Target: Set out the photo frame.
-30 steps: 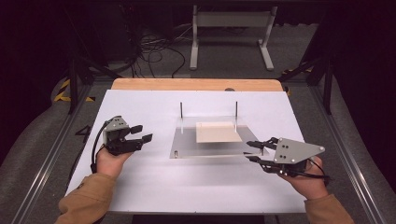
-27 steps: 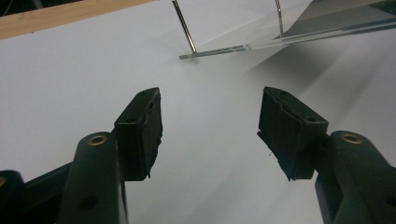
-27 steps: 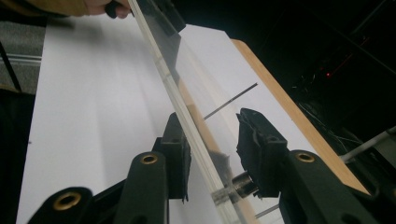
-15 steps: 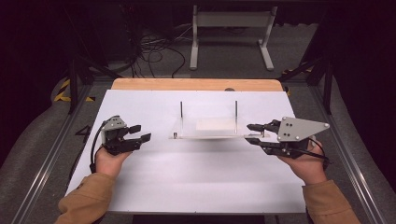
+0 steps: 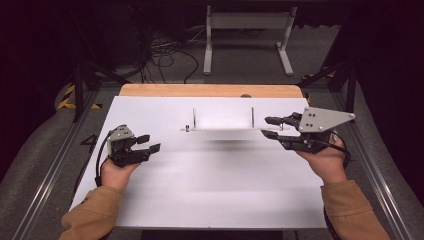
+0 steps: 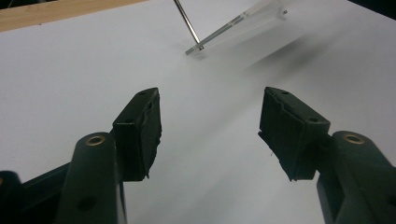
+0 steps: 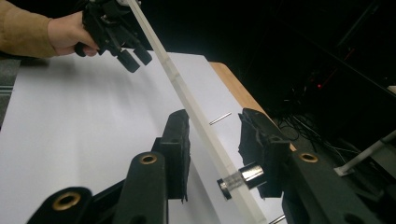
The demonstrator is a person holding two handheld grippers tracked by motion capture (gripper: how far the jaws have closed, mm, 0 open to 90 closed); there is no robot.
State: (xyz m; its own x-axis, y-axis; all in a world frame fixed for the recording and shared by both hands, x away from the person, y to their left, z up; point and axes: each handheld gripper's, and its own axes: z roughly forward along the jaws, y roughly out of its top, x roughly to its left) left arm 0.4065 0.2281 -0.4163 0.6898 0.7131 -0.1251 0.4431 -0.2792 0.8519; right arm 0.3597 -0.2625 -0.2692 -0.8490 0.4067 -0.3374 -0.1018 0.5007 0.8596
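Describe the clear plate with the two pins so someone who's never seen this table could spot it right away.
Start at the white table with the wooden strip along its far edge. Near the far middle, the right gripper holds a thin clear plate off the surface, seen edge-on, its shadow beneath. Two thin metal pins standing up from it set it apart.

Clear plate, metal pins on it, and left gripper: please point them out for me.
clear plate (image 5: 225,129), high view, on its near edge.
metal pin (image 5: 252,116), high view, on the shaft of the right pin.
left gripper (image 5: 149,143), high view, midway between its fingertips.
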